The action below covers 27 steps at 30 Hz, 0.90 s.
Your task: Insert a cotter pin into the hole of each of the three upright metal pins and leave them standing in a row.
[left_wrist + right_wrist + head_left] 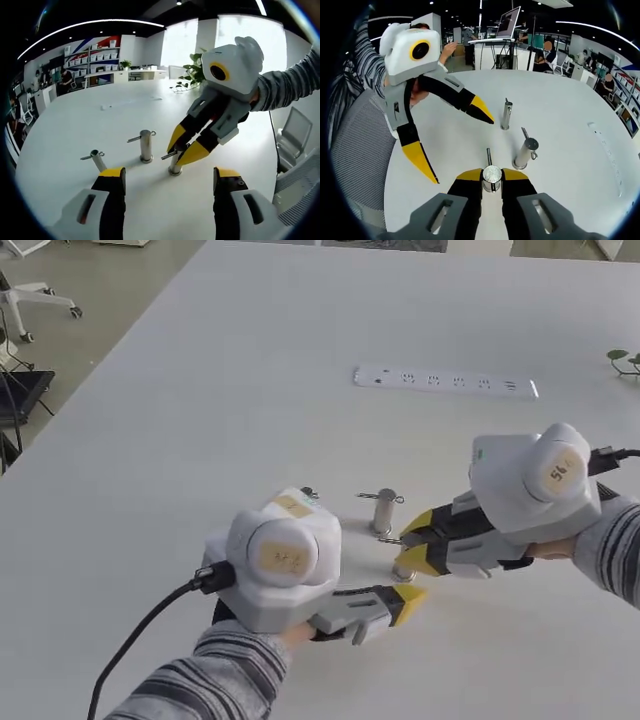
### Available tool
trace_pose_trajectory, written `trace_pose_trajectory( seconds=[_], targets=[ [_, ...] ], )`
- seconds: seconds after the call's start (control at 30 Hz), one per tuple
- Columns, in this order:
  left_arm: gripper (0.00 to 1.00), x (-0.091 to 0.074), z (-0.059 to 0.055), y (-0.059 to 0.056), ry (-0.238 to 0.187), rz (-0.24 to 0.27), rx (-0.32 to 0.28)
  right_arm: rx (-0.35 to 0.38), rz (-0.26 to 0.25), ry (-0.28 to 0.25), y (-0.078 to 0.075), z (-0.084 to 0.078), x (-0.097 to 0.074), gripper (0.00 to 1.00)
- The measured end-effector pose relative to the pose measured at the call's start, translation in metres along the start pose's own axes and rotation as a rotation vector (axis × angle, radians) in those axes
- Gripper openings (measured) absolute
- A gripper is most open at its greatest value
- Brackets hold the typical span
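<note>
White rounded housings with tan labels, grey bodies and black jaws tipped in yellow were seen on the left gripper (170, 173) and right gripper (408, 542), a black cable (150, 625) was attached, and grey striped sleeves (215, 680) were worn.

Bare table (200, 390) left of upright pins (385, 512), power strip (445, 381) well beyond

In the head view we find the far-left metal pin (308, 493) almost wholly hidden behind the left hand-held gripper (385, 610). The right hand-held gripper (412, 542) covers the nearest pin (403, 570) save its base. We cannot tell whether its cotter pin (168, 156) is seated through the hole.
</note>
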<state>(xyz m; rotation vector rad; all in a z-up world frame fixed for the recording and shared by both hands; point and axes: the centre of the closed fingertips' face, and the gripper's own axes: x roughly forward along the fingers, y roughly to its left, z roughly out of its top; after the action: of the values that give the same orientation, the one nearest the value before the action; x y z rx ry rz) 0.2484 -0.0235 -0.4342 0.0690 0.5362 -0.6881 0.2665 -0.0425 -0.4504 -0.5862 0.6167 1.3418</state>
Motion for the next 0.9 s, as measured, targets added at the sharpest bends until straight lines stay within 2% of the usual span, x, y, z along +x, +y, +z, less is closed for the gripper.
trace_pose_trajectory(
  seconds=[0.17,0.53,0.9],
  targets=[
    [0.76,-0.005,0.002,0.002,-0.01,-0.001,0.0,0.021,-0.005,-0.005,-0.005,0.0,-0.007,0.08],
    [0.82,-0.017,0.009,0.01,-0.037,0.022,-0.02,0.009,-0.019,0.026,-0.023,-0.01,-0.021,0.08],
    [0.85,-0.031,0.007,0.021,-0.03,0.046,0.016,0.006,-0.033,0.051,-0.04,-0.018,-0.029,0.08]
  ],
)
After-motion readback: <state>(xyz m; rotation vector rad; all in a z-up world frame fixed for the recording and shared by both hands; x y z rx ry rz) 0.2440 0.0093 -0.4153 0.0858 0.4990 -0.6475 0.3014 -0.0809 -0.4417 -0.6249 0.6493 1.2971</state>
